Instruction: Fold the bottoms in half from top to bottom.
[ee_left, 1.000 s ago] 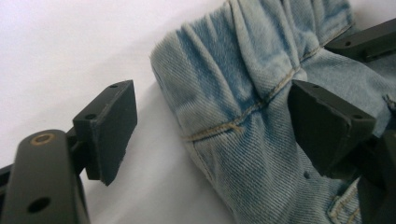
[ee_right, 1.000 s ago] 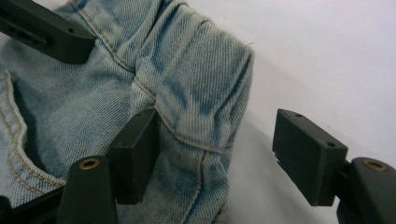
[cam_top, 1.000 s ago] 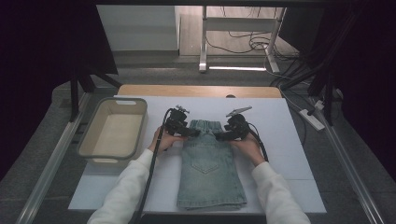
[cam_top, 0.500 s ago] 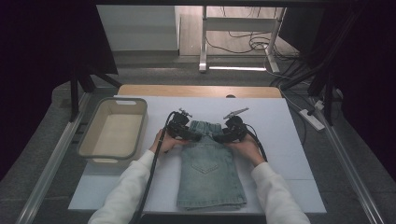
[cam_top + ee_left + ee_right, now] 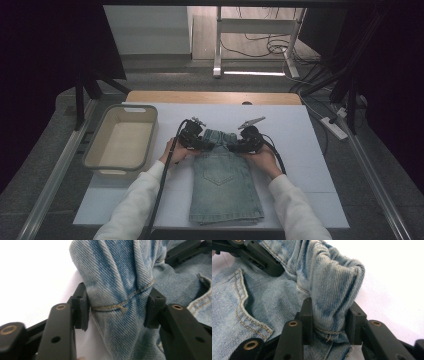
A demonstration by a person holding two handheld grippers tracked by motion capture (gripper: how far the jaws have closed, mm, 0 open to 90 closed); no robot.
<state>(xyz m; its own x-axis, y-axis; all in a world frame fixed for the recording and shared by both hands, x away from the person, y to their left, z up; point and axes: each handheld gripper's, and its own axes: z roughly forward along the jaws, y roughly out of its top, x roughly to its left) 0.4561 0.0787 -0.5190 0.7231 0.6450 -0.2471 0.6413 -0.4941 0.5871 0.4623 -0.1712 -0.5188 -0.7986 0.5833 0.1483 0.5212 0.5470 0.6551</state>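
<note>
A pair of light blue denim shorts (image 5: 225, 185) lies flat on the white table (image 5: 305, 150), with the waistband at the far end. My left gripper (image 5: 206, 145) is at the waistband's left corner and my right gripper (image 5: 235, 146) at its right corner. Both sets of jaws have just been closing. In the left gripper view, a bunched fold of denim (image 5: 117, 290) fills the gap of the left gripper (image 5: 117, 308), and both pads press on it. The right gripper (image 5: 329, 320) likewise pinches a rolled fold of the waistband (image 5: 334, 285) between its pads.
A cream plastic basin (image 5: 122, 142) stands at the table's left edge, beside my left forearm. Bare white table surface lies to the right of the shorts and beyond the waistband. A wooden strip (image 5: 215, 97) runs along the far edge.
Both grippers have tipped inward over the waistband and their jaws have closed on its corners, bunching the denim. The hands have stayed in place.
</note>
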